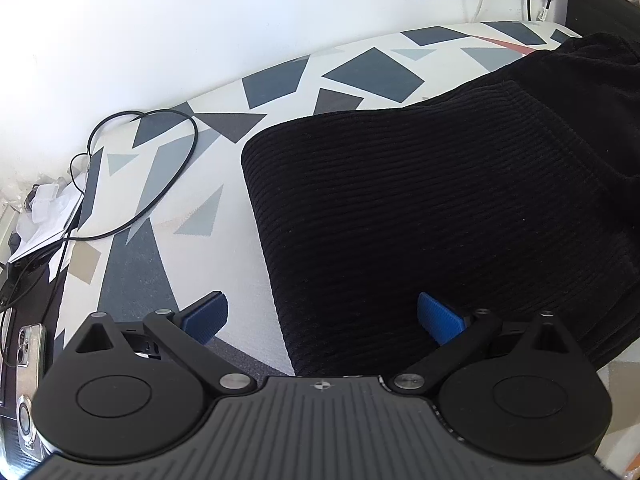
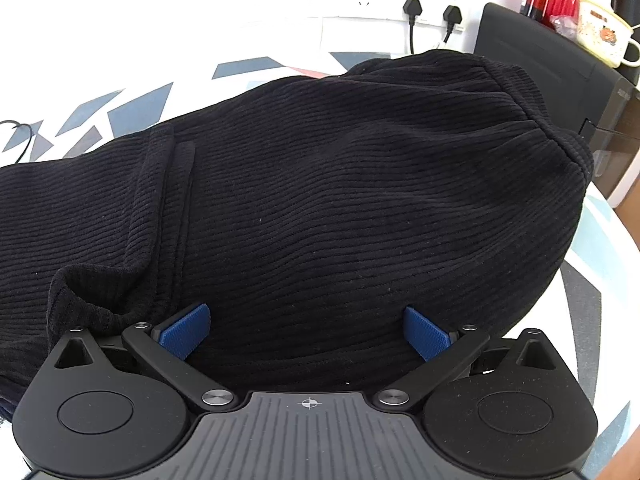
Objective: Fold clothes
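Observation:
A black ribbed knit garment (image 1: 440, 208) lies on a table with a geometric patterned cover (image 1: 168, 184). In the left wrist view my left gripper (image 1: 322, 318) hovers open over the garment's rounded left end, its blue pads (image 1: 206, 316) spread wide with nothing between them. In the right wrist view the same black garment (image 2: 320, 200) fills the frame, with a folded seam and a raised cuff edge (image 2: 92, 288) at the left. My right gripper (image 2: 306, 330) is open just above the cloth, holding nothing.
A black cable (image 1: 160, 168) loops over the table's left side, near papers (image 1: 48, 216) and a phone (image 1: 28, 360) by the edge. Wall sockets with plugs (image 2: 430, 12) sit behind. A dark appliance (image 2: 552, 72) with a cup (image 2: 604, 36) and red items stands at the right.

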